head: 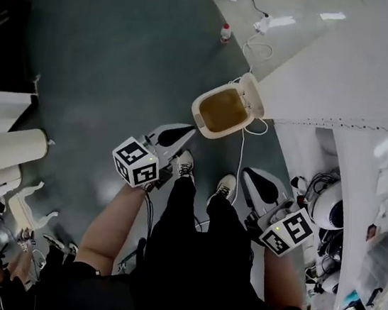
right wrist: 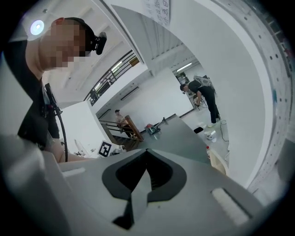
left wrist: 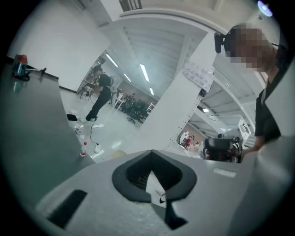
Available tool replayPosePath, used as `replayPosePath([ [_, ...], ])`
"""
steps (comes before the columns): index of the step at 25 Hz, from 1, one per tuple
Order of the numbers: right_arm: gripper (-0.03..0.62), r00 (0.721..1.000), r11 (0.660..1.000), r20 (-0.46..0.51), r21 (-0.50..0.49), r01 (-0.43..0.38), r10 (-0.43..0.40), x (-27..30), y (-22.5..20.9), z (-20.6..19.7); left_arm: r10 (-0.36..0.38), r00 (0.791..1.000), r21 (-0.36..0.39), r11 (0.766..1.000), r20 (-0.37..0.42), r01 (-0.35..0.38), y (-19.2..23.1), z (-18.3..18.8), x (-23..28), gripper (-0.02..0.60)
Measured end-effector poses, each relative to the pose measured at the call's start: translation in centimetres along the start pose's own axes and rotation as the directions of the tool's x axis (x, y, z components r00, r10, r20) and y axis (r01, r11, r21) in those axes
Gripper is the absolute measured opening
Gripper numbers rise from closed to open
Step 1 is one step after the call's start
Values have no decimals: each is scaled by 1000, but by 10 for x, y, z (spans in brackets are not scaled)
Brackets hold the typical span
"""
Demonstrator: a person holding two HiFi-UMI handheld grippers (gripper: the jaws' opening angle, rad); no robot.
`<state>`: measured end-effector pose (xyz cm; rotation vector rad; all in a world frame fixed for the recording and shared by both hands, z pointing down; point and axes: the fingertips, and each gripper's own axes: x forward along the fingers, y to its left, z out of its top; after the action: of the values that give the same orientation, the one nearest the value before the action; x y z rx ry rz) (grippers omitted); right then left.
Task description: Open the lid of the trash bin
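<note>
The small cream trash bin stands on the grey floor by the white pillar's corner. Its lid is swung up and back, and the brownish inside shows. My left gripper hangs well above the floor, near side and left of the bin, jaws shut with nothing between them. My right gripper is held below and right of the bin in the head view, also shut and empty. In the left gripper view the left gripper points level across the room. In the right gripper view the right gripper does the same, with the bin's rim just past it.
A white pillar fills the right side, with a cable running along its foot. A small bottle stands beyond the bin. Paper rolls lie at the left, equipment at the right. My shoes are just short of the bin.
</note>
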<state>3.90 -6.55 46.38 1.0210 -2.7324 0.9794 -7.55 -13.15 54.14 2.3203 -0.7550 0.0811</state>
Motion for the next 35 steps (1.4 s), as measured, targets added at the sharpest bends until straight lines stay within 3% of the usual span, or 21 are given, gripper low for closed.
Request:
replayPosePath([
  [6, 8, 998, 998, 65, -56, -18, 22, -28, 33, 48, -53, 995, -2, 999, 89, 53, -89, 64, -36, 2],
  [12, 8, 986, 990, 149, -125, -61, 79, -52, 74, 94, -127, 988, 91, 989, 92, 119, -167, 90, -55, 2],
  [18, 9, 979, 981, 161, -167, -100, 127, -68, 113, 106, -191, 980, 190, 966, 65, 175, -232, 95, -66, 2],
  [22, 8, 979, 975, 142, -187, -121, 149, -74, 126, 104, -196, 979, 222, 959, 62, 178, -248, 89, -69, 2],
  [35, 8, 983, 966, 110, -230, -121, 150, -91, 140, 88, -195, 975, 229, 959, 106, 166, -263, 87, -73, 2],
])
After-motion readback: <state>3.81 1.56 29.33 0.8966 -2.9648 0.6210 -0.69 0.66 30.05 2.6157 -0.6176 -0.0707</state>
